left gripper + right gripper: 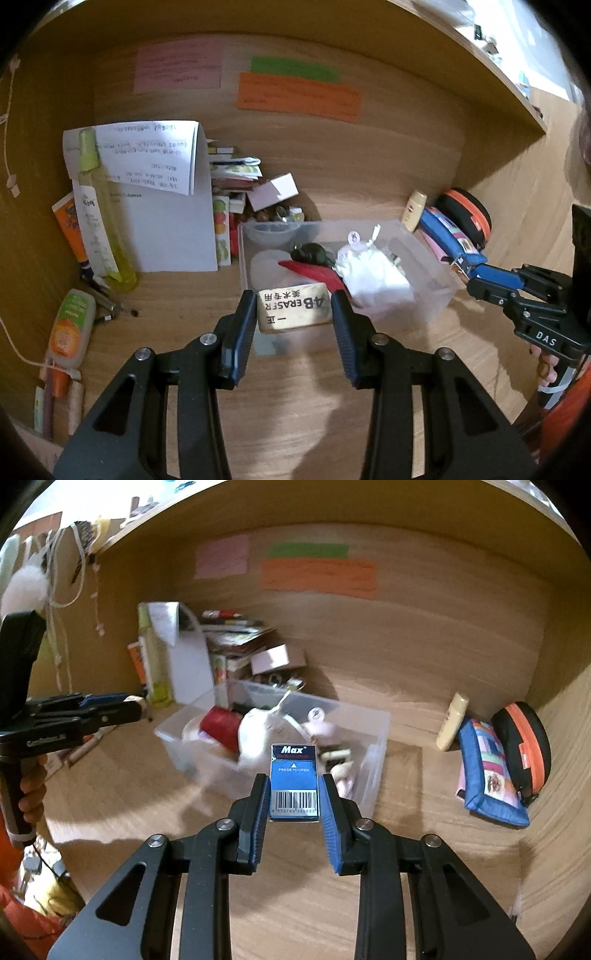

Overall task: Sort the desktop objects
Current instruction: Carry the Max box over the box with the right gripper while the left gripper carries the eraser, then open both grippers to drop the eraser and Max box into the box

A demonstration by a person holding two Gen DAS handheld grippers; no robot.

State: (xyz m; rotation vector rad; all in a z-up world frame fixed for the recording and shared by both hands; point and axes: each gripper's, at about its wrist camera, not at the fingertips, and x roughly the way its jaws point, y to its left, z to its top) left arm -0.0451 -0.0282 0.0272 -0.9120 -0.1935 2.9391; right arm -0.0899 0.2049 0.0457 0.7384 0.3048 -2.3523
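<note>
So the eraser [293, 309] is clamped between the left tongs [294, 314], held over the near edge of the clear bin [436, 280] on the counter [295, 406]; the small blue Max box [293, 784] is pinched by the right tongs [294, 797], also just short of the bin.

Probably both are meant to be dropped in; it's best done one at a time, each item carried fully past the near wall and lowered before the grip is eased, so nothing gets bounced off the rim; the red spool [221, 725] and white bundle [258, 734] already inside should be cleared.

The Max box's barcode label is only readable in the right view; the lotion bottle [70, 325] and loose pens are only caught in the left view.
</note>
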